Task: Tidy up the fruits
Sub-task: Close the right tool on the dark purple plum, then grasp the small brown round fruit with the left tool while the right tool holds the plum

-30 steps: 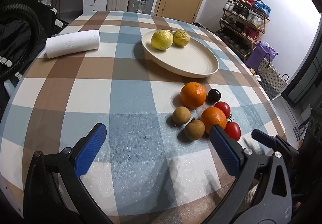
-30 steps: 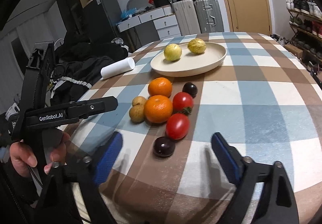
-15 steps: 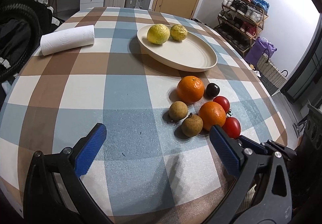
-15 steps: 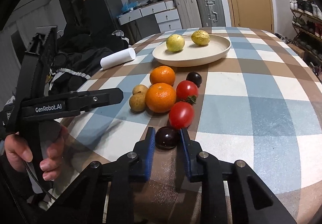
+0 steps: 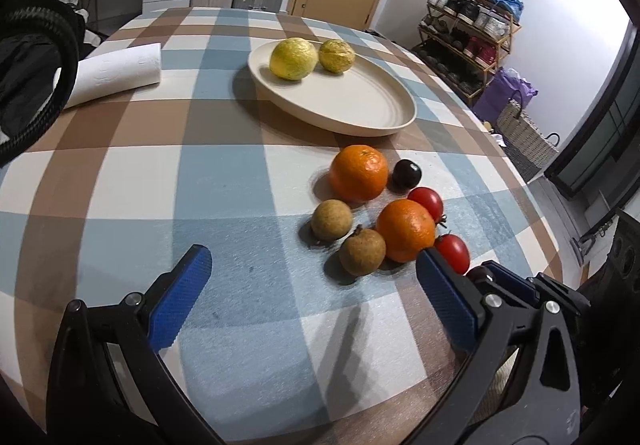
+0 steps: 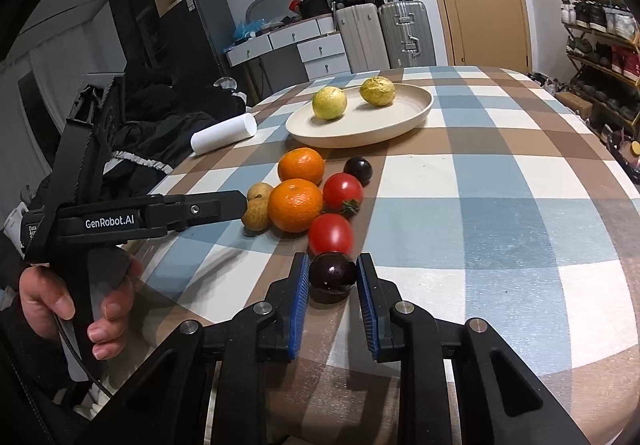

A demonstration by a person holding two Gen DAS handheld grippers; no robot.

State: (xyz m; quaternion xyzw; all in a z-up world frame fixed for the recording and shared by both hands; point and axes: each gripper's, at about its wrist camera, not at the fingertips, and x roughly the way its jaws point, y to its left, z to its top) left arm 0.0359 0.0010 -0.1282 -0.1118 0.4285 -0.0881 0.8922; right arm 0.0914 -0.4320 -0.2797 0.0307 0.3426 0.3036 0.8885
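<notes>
My right gripper (image 6: 333, 275) is shut on a dark plum (image 6: 332, 273), held just above the checked tablecloth. Just beyond it lie two red tomatoes (image 6: 331, 234), two oranges (image 6: 295, 204), two brown longans (image 6: 256, 214) and a second dark plum (image 6: 358, 169). A cream plate (image 6: 404, 121) farther back carries two yellow-green fruits (image 6: 329, 103). My left gripper (image 5: 316, 283) stands open and empty above the cloth, left of the longans (image 5: 362, 251) and oranges (image 5: 405, 230). The plate (image 5: 360, 105) shows in the left wrist view too.
A white paper towel roll (image 5: 116, 73) lies at the table's left side. The round table's edge (image 6: 608, 325) curves close on the right. Suitcases (image 6: 404, 33), drawers and a shoe rack (image 5: 472, 33) stand beyond the table. A person's hand (image 6: 68, 305) grips the left tool.
My right gripper went from wide open to shut on the near dark plum and has raised it slightly. The left gripper stayed open and drifted a little forward.
</notes>
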